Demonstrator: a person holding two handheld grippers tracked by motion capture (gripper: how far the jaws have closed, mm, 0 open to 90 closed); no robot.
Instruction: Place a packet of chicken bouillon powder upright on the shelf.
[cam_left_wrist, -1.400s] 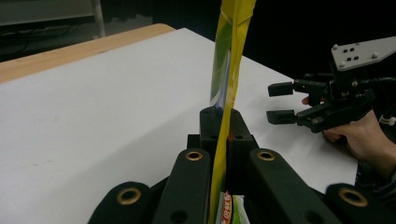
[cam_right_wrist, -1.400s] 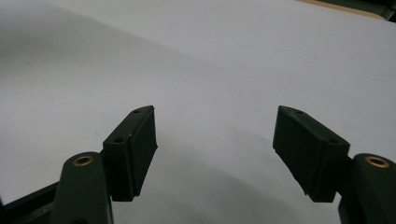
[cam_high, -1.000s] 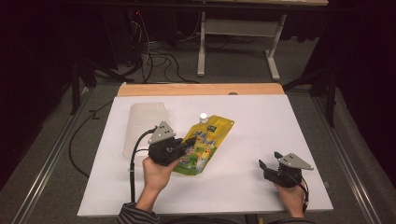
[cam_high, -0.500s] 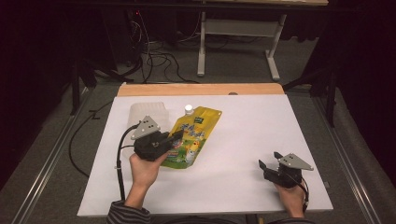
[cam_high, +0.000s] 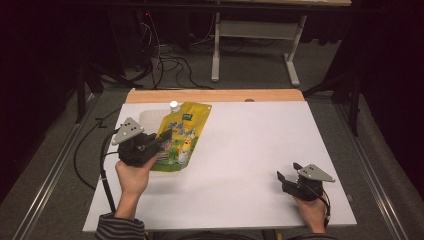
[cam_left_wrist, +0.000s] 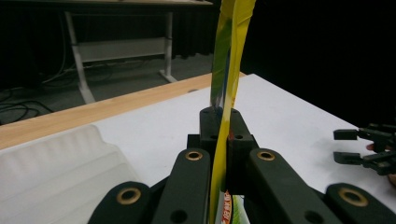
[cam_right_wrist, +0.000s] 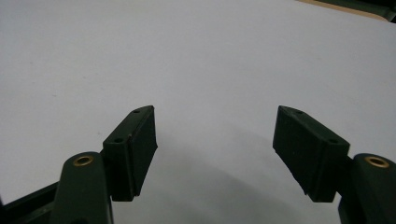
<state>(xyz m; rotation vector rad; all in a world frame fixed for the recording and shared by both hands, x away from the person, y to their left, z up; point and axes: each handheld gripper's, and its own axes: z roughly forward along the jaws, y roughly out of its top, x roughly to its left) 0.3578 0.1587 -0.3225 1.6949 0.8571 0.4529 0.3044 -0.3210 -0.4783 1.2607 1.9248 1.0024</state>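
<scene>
My left gripper (cam_high: 159, 141) pinches the yellow pouch (cam_high: 181, 134) edge; I should lift steadily. My right gripper (cam_high: 289, 175) waits wide.

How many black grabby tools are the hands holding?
2. The left tool is near the table's left side, clamped on the yellow pouch. The right tool is near the table's front right corner, open and holding nothing.
</scene>
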